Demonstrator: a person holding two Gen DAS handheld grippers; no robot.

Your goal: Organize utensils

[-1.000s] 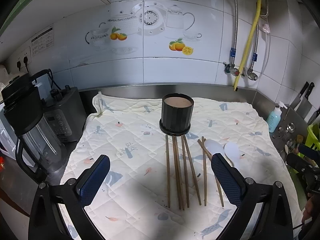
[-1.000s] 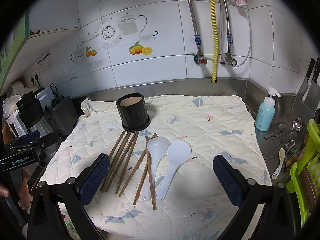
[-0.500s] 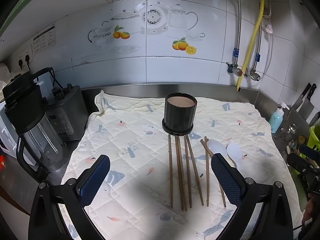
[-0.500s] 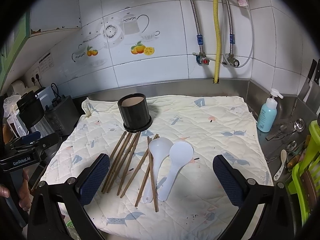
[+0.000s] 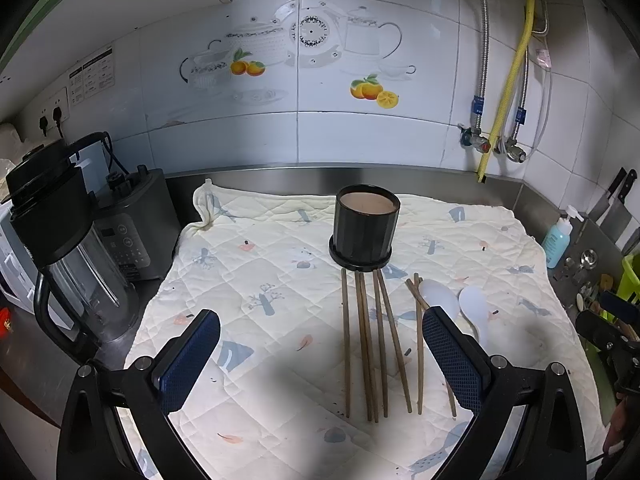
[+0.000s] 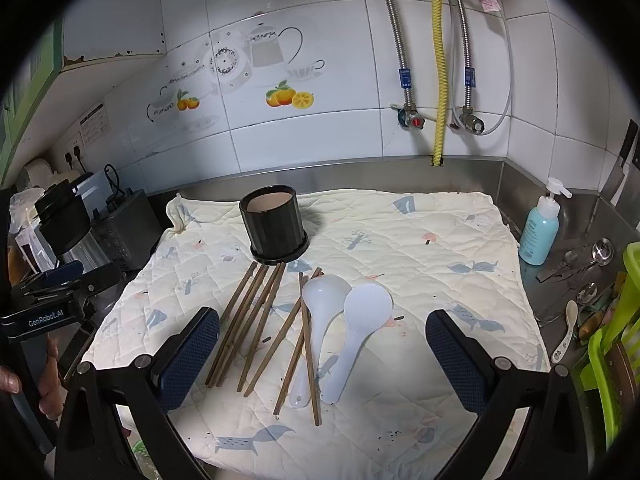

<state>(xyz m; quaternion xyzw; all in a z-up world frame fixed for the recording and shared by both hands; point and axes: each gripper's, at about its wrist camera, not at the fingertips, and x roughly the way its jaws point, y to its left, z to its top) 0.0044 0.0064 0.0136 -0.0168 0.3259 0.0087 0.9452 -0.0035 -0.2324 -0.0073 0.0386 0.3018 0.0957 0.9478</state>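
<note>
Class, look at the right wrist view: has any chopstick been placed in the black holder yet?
No: the holder shows only its bare brown inside, and all the chopsticks lie flat on the cloth in front of it.

White tiled wall (image 6: 320, 132) with teapot decals above steel counter (image 5: 400, 180).

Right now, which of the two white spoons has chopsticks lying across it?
The smooth-bowled spoon, nearer the black holder; chopsticks cross its handle. The dimpled rice paddle beside it lies clear.

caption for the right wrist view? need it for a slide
Open right gripper above a quilted mat with wooden chopsticks, two white spoons and an empty black holder.
</note>
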